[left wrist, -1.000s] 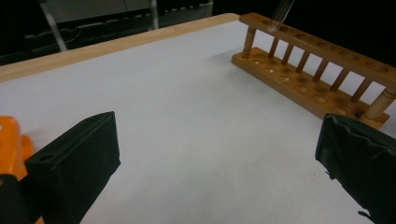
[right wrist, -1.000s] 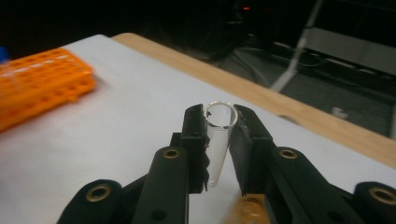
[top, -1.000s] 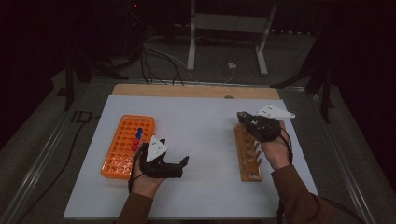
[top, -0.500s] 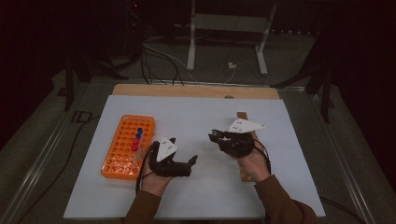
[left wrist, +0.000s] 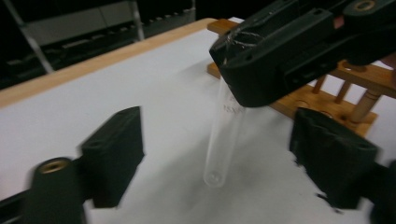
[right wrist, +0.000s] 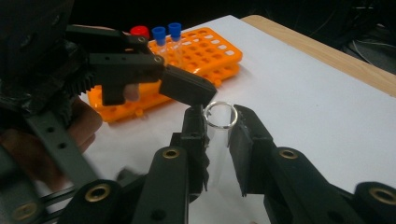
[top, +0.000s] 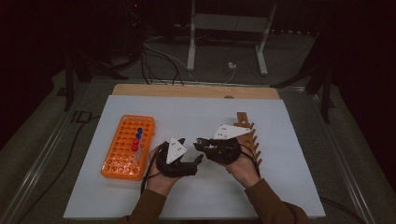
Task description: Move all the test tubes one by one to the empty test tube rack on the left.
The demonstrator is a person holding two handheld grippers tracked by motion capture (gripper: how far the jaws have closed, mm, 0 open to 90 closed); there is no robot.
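Note:
My right gripper (right wrist: 218, 120) is shut on a clear, uncapped test tube (right wrist: 219, 115), whose open rim shows between its pads. In the left gripper view the tube (left wrist: 223, 140) hangs from the right gripper (left wrist: 261, 65) into the gap between my left gripper's (left wrist: 222, 144) jaws. Those jaws have just been closing around the tube, but the pads stand apart from it. In the high view the left gripper (top: 198, 158) and the right gripper (top: 200, 142) meet tip to tip at the middle of the white mat (top: 187, 116).
An orange tube rack (top: 122, 149) lies at the left with a red-capped tube and two blue-capped ones (top: 138, 135) standing in it. A wooden peg rack (top: 248, 133) lies just right of the right hand. The table's wooden edge (top: 196, 91) runs along the back.
The right hand has moved left from the wooden rack to the mat's middle with the tube. The left gripper has shifted slightly right, and its jaws have narrowed.

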